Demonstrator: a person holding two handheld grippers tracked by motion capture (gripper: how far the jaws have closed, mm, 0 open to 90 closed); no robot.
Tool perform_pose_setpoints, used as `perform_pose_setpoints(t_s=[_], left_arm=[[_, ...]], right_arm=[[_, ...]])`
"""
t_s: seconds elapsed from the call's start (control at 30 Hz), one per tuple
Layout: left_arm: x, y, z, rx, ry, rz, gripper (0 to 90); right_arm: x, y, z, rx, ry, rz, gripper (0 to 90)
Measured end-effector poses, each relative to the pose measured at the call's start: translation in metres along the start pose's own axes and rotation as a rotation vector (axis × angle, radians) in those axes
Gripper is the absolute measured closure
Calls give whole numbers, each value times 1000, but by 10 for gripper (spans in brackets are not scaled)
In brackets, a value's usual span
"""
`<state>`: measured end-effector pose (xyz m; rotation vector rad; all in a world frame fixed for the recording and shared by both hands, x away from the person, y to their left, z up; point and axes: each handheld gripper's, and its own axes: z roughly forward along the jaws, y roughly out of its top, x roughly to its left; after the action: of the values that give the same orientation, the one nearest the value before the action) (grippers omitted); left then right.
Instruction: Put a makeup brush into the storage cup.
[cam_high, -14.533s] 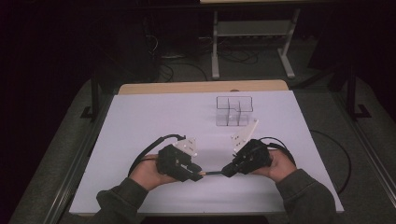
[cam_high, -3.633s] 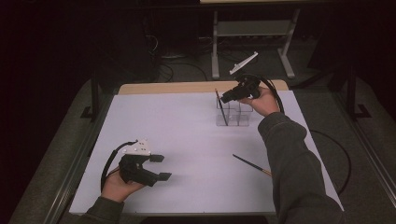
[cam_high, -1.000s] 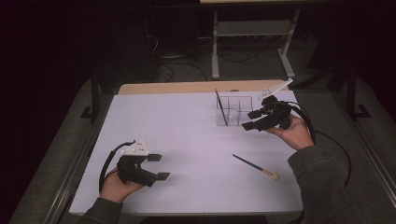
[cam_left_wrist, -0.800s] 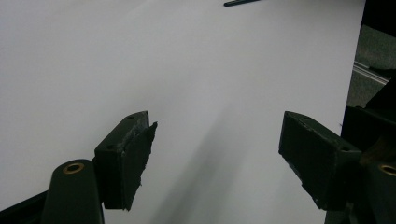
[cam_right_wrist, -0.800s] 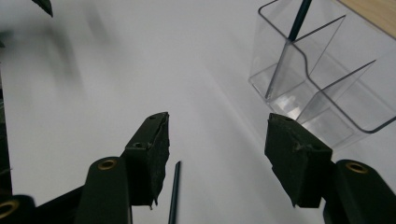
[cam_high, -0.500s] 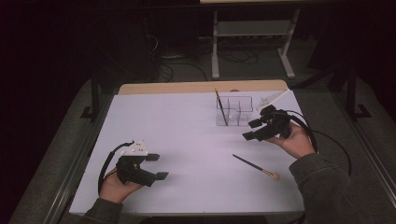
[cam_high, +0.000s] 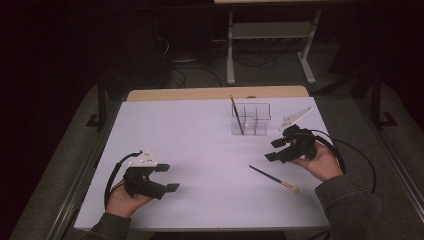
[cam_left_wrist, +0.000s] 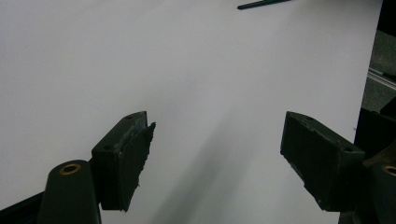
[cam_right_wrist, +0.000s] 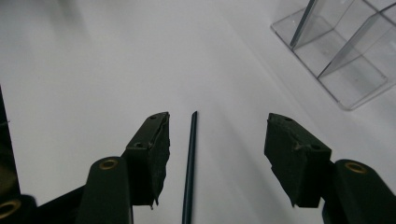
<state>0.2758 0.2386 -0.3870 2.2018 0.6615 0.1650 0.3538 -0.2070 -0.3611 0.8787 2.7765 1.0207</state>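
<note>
White table sheet (cam_high: 200, 145) under dim light, dark floor around; clear divided organizer (cam_high: 250, 119) upper centre of high view, one dark brush (cam_high: 236, 114) standing in it; second brush (cam_high: 274, 179) flat on sheet, lower right of centre; right gripper (cam_high: 274, 150) just above-right of it, jaws apart, nothing held, handle (cam_right_wrist: 189, 163) between them untouched; left gripper (cam_high: 167, 177) lower left, jaws wide, empty.

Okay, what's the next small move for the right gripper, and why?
Probably lower the right gripper straight down over the brush and close on its handle. Its jaws are open, the thin dark handle already lies between them on the table, and the organizer already holds one brush.
</note>
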Motion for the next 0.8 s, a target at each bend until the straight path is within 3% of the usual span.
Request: perform_pose_setpoints(t_s=[0.23,0.8], left_arm=[[-1,0,0,-12,1,-16,232],[0,-1,2,-2,-1,-8,232]], right_arm=[[2,-15,1,1,1,7,411],[2,-41,11,33,-5,16,457]])
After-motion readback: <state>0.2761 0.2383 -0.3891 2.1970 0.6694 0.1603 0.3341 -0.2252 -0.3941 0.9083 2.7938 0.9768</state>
